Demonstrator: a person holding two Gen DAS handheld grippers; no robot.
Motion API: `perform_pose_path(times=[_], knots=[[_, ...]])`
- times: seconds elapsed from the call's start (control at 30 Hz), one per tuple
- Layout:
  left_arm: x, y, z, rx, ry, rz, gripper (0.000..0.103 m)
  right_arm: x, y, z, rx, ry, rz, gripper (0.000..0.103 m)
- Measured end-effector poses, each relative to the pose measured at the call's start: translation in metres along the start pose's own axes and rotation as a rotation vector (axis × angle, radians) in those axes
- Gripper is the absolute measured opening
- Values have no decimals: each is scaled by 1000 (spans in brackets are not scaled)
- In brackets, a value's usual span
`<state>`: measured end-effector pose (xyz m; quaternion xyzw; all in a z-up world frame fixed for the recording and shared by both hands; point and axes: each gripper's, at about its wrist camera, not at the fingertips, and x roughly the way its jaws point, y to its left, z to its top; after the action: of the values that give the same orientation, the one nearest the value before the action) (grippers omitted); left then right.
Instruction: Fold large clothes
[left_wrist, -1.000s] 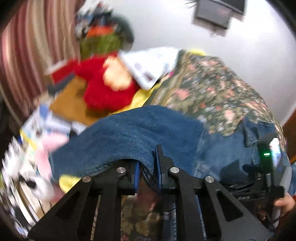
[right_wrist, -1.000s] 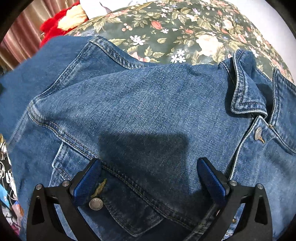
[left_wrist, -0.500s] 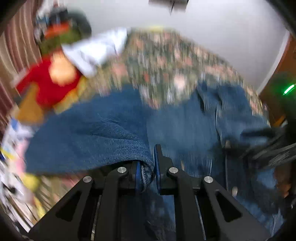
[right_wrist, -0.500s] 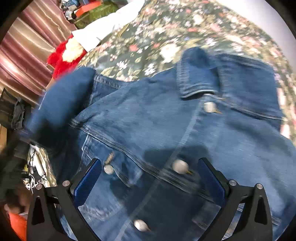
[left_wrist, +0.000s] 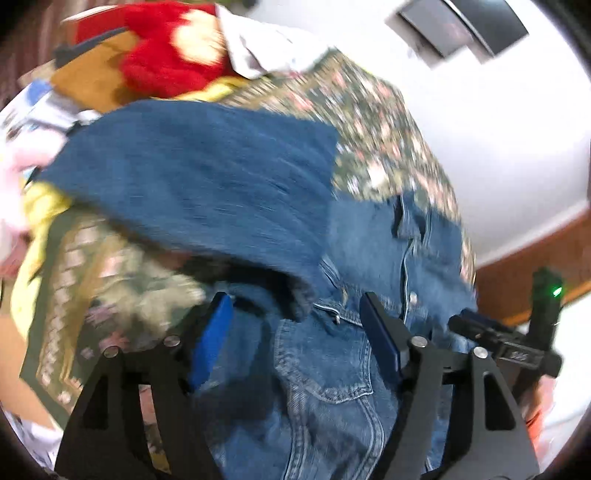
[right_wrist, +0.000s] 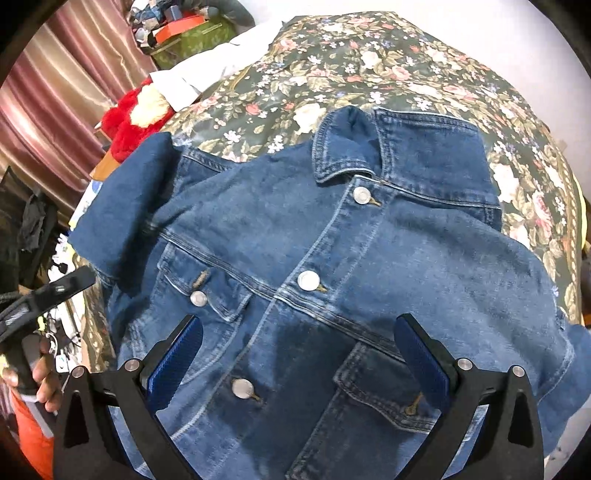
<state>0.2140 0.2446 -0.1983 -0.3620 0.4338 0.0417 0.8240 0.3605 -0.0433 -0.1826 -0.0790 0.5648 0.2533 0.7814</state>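
flowery bed (right_wrist: 424, 74) holds the blue jacket (right_wrist: 332, 258); left gripper (left_wrist: 295, 332) and right gripper (right_wrist: 295, 354) hang just above it, both wide apart, holding nothing

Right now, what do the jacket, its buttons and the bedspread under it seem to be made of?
Jacket: blue denim, going by the twill weave and pale contrast topstitching.
Buttons: probably metal, silvery with a dull shine.
Bedspread: printed floral fabric, matte; the fibre cannot be told.
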Motion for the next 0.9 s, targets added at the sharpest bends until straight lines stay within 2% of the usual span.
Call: perform_pose_path(times=[0.13, 0.23, 0.4, 0.47, 0.53, 0.6, 0.7, 0.77, 0.83, 0.9], knots=[[-24, 44, 10, -126, -32, -62, 71, 9, 21, 12, -25, 4, 12, 103], [-18, 69, 25, -194, -24, -46, 71, 23, 42, 23, -49, 16, 25, 103], [-1, 104, 48, -309, -38, -122, 71, 60, 74, 37, -90, 63, 23, 103], [3, 108, 59, -316, -62, -125, 64, 76, 88, 40, -106, 86, 30, 103], [2, 107, 67, -286, -90, -73, 45, 88, 103, 42, -137, 90, 44, 103], [0, 102, 75, -233, -130, 20, 30, 99, 114, 42, -177, 96, 32, 103], [-11, 86, 84, -126, -204, 120, 13, 128, 126, 42, -247, 123, -66, 103], [-25, 68, 92, -32, -277, 192, 11, 146, 124, 43, -218, 156, -34, 103], [-37, 49, 99, 38, -333, 210, 9, 155, 119, 45, -164, 178, -14, 103], [-57, 24, 104, 120, -401, 203, 7, 155, 121, 46, -178, 181, -12, 103]])
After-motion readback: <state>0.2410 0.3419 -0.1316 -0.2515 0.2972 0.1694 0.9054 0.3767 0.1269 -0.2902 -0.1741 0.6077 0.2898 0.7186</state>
